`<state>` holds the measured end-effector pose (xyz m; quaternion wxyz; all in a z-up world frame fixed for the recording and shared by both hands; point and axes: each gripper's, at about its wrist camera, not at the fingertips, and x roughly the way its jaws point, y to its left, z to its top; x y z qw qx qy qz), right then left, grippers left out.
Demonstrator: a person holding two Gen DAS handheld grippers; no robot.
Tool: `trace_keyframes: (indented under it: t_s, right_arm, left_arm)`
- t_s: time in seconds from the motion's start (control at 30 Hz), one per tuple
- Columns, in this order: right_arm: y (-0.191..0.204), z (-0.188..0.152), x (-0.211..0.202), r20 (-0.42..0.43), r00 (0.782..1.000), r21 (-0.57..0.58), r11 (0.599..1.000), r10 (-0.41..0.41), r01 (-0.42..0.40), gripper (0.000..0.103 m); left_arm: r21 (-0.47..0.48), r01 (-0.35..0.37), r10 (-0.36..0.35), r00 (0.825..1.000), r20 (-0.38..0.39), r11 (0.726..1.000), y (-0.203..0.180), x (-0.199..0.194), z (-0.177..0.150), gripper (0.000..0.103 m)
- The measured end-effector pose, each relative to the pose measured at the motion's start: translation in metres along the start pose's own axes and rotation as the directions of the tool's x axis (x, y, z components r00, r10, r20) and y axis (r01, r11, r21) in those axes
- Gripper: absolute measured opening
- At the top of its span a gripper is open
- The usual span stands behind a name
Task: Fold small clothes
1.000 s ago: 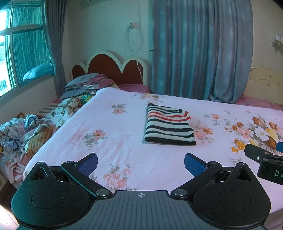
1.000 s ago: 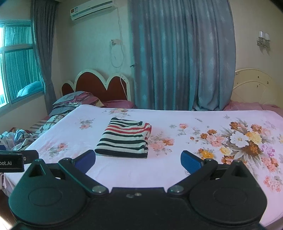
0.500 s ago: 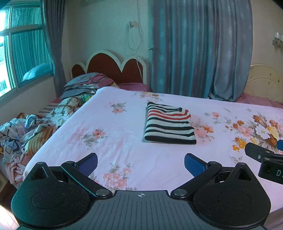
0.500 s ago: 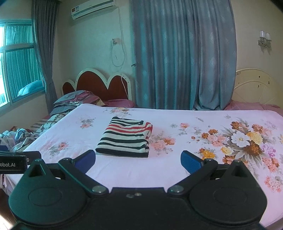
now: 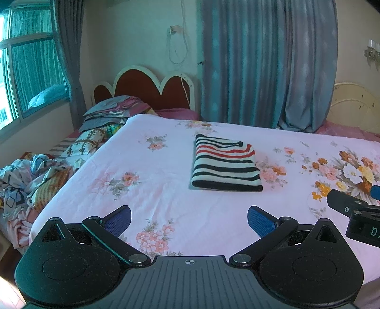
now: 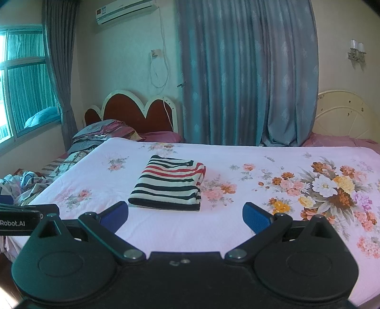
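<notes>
Two tools | left tool [image 5: 189, 219] spread, empty | right tool [image 6: 185, 215] spread, empty | striped garment [image 5: 224, 163] folded on bed [image 5: 166, 195]

Floral pink bedsheet [image 5: 166, 197]; blue curtains [image 6: 244, 78]; air conditioner [image 6: 125, 10]; possibly crumpled bedding [image 5: 26, 176] left

Right gripper [image 6: 185, 215], blue-padded jaws spread wide and empty, above a floral pink bed sheet [image 6: 237, 214] bearing a folded black, white and red striped knit garment [image 6: 169, 184] just ahead.
</notes>
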<state>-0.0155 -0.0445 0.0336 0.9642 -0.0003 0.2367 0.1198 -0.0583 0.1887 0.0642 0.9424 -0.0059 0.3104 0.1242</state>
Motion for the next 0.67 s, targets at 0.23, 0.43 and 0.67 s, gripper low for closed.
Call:
trace_keyframes:
  t_s: [0.23, 0.43, 0.67]
  right_arm:
    - [0.0, -0.001, 0.001, 0.0, 1.0, 0.003, 1.0, 0.001, -0.001, 0.102]
    - [0.0, 0.0, 0.002, -0.003, 1.0, 0.0, 1.0, 0.002, -0.002, 0.102]
    - [-0.005, -0.002, 0.014, -0.025, 1.0, -0.007, 1.0, 0.006, -0.006, 0.102]
  left_arm:
    - [-0.004, 0.01, -0.01, 1.0, -0.016, 1.0, -0.001, 0.007, 0.004, 0.103]
    - [0.006, 0.026, -0.026, 0.999, -0.02, 1.0, -0.005, 0.013, 0.005, 0.103]
    - [0.019, 0.009, -0.01, 1.0, 0.011, 1.0, -0.013, 0.021, 0.007, 0.103]
